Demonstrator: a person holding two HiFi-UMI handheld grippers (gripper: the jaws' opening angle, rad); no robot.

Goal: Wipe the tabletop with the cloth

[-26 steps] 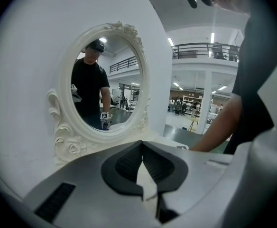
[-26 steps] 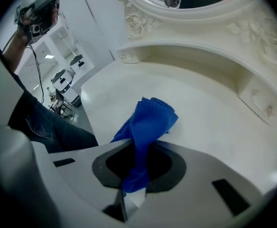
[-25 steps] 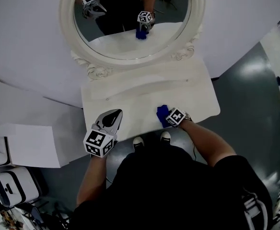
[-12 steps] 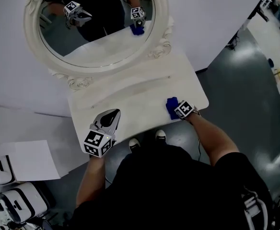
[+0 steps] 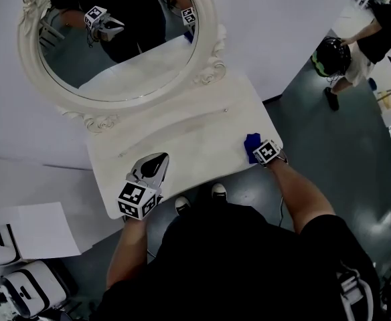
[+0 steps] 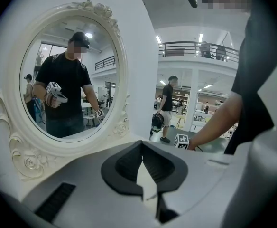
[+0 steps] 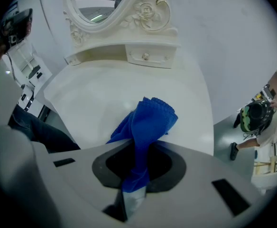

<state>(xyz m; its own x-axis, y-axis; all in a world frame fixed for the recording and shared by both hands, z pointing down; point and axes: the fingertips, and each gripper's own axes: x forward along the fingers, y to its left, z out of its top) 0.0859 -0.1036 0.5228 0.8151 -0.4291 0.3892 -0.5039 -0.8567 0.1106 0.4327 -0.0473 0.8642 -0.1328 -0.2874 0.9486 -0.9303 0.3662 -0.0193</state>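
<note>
Oval mirror, ornate white frame, upper left. Small drawer with knob, below the frame. Grey floor, right. Bystander, upper right, bent over a dark helmet. White sheet and white cases, lower left.

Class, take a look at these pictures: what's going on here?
A person stands at a white table with an oval mirror, a gripper in each hand. The right gripper is shut on a blue cloth, which lies against the table near its right front corner. The left gripper, shut and empty, hangs over the front left edge.
</note>
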